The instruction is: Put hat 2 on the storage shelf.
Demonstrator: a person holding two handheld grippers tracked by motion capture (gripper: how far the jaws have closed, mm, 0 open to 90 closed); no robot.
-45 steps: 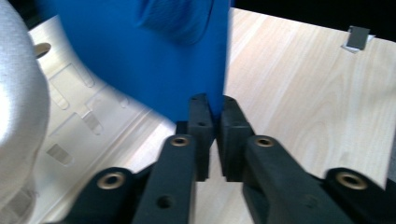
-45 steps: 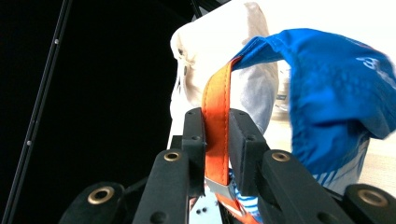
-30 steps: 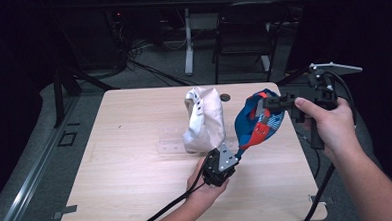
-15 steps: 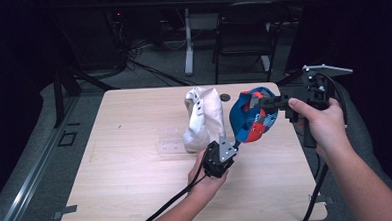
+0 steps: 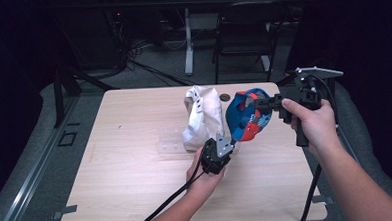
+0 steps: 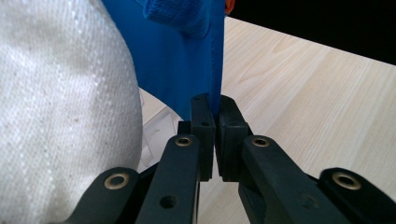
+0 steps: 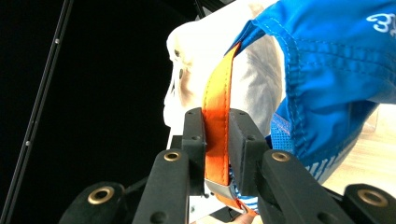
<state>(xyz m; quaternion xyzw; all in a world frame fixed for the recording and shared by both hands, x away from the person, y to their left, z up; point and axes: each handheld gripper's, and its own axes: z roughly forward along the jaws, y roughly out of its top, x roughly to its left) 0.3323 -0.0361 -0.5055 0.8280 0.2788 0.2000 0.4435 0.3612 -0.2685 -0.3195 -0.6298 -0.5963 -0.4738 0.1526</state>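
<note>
A blue cap (image 5: 245, 117) with red and white markings hangs above the table between both grippers. My left gripper (image 5: 229, 140) is shut on the cap's blue brim (image 6: 187, 60), pinched edge-on between the pads. My right gripper (image 5: 256, 104) is shut on the cap's orange back strap (image 7: 215, 112), with the blue crown (image 7: 327, 60) to its right. A white cap (image 5: 201, 118) stands upright on a clear plastic stand (image 5: 171, 144), just left of the blue cap and close to it; its cloth (image 6: 60, 116) shows in the left gripper view.
The wooden table (image 5: 127, 188) has bare space on its left and front. A small dark round spot (image 5: 225, 97) lies near the far edge. Beyond the table stand a chair (image 5: 245, 33) and cables on a dark floor.
The right gripper has carried the cap's strap end leftward and nearer the white cap. The blue cap has bunched up and stands more upright. The left gripper has barely moved.
</note>
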